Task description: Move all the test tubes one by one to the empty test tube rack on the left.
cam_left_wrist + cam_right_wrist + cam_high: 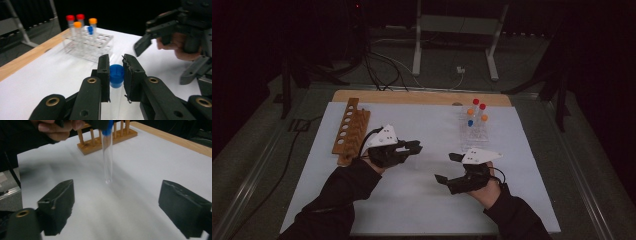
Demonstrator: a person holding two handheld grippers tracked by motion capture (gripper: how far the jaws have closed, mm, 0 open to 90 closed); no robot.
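Observation:
My left gripper point(416, 147) is shut on a clear test tube by its blue cap point(116, 75), and its two pads press the cap from both sides. From the right gripper view the tube point(108, 160) hangs upright from that cap, its round bottom a little above the white mat. My right gripper point(447, 168) stands open to the right of it, the jaws wide apart with nothing between them point(122, 205). The left gripper view has this open right gripper point(166, 60) ahead on the right, held in a hand.
A wooden tube rack point(350, 131) lies at the mat's far left. A clear plastic rack point(475, 131) at the back right holds several tubes with red, orange and blue caps. The white mat point(422, 200) covers a wooden table. Cables and a stand's legs lie beyond it.

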